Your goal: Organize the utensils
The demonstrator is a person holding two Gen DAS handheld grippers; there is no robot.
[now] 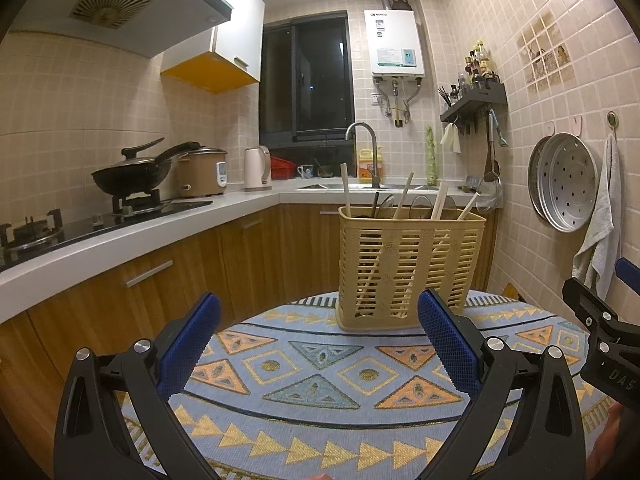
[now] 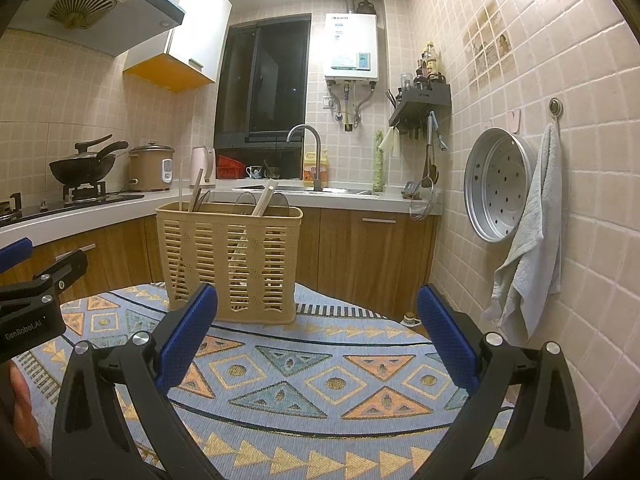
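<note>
A tan slatted utensil basket (image 1: 408, 268) (image 2: 232, 260) stands upright at the far edge of a round table with a patterned cloth (image 1: 320, 380) (image 2: 320, 380). Chopsticks (image 1: 402, 196) (image 2: 264, 198) and dark-handled utensils poke out of its top. My left gripper (image 1: 320, 320) is open over the cloth, a little short of the basket, with nothing between its blue pads. My right gripper (image 2: 318, 312) is open too, just right of the basket and nearer to me. Each gripper shows at the edge of the other's view.
An L-shaped counter (image 1: 160, 228) runs along the left and back with a wok (image 1: 132, 176), rice cooker (image 1: 202, 172), kettle (image 1: 258, 168) and sink tap (image 1: 366, 144). On the right tiled wall hang a steamer tray (image 2: 498, 184) and a towel (image 2: 528, 240).
</note>
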